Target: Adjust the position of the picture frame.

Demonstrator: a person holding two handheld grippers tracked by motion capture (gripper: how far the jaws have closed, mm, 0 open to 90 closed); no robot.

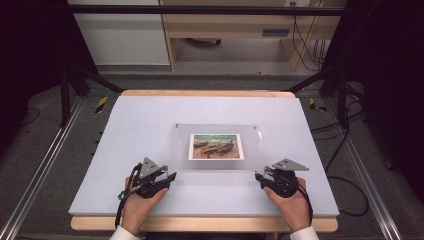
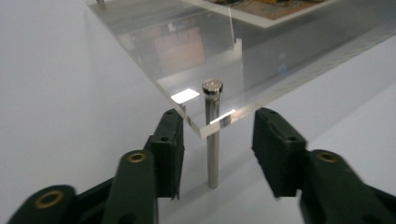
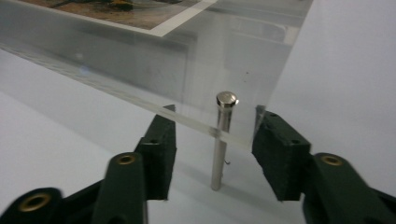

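A clear acrylic plate (image 1: 252, 150) stands raised on short metal pins above the white mat, with a colour picture (image 1: 216, 146) lying on its middle. My left gripper (image 1: 171, 176) is at the plate's near left corner. In the left gripper view its jaws (image 2: 217, 135) stand apart on either side of the corner pin (image 2: 213, 149) and the plate's corner (image 2: 205, 128), with gaps on both sides. My right gripper (image 1: 258, 177) is at the near right corner, and its jaws (image 3: 215, 140) likewise straddle a pin (image 3: 219, 158) under the plate's edge (image 3: 140, 65) without pressing on it.
A white mat (image 1: 150, 120) covers the wooden table (image 1: 200, 93). Dark frame posts stand at both sides, and cables (image 1: 345, 145) lie on the floor at the right. A wooden cabinet (image 1: 225, 25) stands beyond the far edge.
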